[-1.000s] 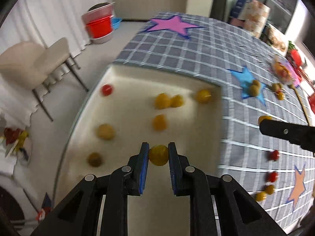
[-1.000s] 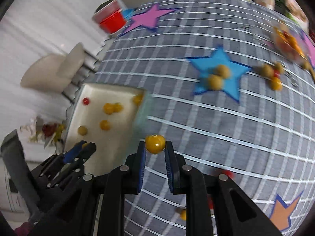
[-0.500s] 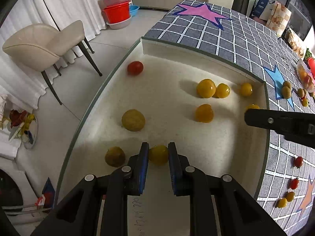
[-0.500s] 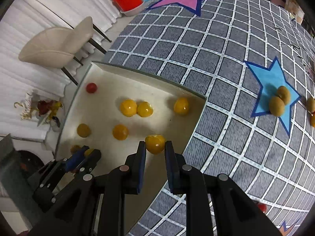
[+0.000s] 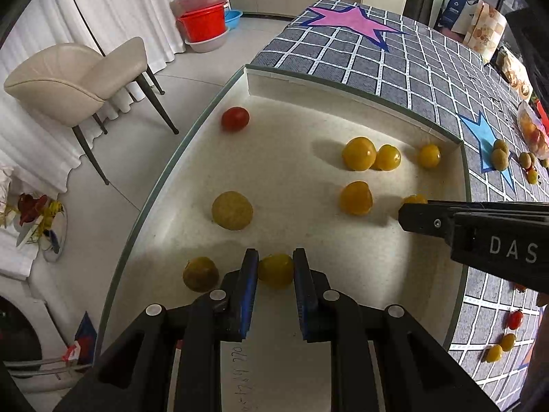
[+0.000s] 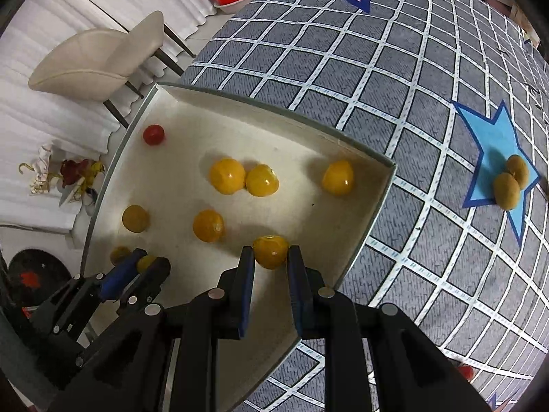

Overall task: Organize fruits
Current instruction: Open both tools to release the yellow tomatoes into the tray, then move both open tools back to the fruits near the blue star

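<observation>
A white tray sits at the table's left edge and holds several yellow fruits, brownish fruits and one red tomato. My left gripper is shut on a yellow fruit low over the tray's near part; it also shows in the right wrist view. My right gripper is shut on a yellow fruit over the tray's right side; it enters the left wrist view from the right.
Two brownish fruits lie on a blue star. More small red and yellow fruits lie on the checked tablecloth to the right. A beige chair and red basins stand on the floor beyond the table's left edge.
Both grippers have moved over the tray and lower towards it, each still holding its yellow fruit. The right gripper came in from over the tablecloth.
</observation>
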Demonstrator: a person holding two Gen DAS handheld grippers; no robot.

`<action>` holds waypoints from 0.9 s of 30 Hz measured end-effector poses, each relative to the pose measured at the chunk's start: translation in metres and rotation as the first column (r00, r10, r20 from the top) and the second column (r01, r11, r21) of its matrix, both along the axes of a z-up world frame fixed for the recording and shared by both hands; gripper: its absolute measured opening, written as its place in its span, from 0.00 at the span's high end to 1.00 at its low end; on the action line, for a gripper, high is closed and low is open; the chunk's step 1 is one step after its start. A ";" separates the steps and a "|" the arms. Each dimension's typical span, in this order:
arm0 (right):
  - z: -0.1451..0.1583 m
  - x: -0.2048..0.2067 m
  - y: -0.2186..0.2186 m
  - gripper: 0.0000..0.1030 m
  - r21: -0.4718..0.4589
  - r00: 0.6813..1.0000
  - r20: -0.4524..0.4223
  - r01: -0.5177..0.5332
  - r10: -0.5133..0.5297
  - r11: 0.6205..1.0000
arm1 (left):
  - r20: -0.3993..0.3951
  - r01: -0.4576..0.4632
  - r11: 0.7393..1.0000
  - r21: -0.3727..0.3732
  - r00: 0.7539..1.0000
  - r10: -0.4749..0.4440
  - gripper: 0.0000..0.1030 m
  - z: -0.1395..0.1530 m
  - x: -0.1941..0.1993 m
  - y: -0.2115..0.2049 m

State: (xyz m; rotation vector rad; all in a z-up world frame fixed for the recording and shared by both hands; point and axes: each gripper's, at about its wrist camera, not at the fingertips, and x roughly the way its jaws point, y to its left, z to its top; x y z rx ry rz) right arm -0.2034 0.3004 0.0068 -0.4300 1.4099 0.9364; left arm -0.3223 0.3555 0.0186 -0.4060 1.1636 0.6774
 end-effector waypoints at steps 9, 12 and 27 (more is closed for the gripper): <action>0.002 0.001 0.004 0.67 0.027 0.999 -0.037 0.007 -0.006 1.000 | 0.034 0.021 0.999 0.050 0.999 -0.023 0.30 0.010 -0.005 -0.005; 0.017 0.004 -0.003 0.39 0.082 0.999 -0.041 0.015 -0.012 0.997 | 0.017 0.038 0.999 0.036 0.999 -0.039 0.30 0.009 -0.002 -0.006; 0.045 0.055 -0.141 0.23 0.062 0.956 0.015 0.293 -0.294 0.954 | 0.045 0.225 0.973 0.055 0.973 -0.228 0.30 0.042 0.044 -0.054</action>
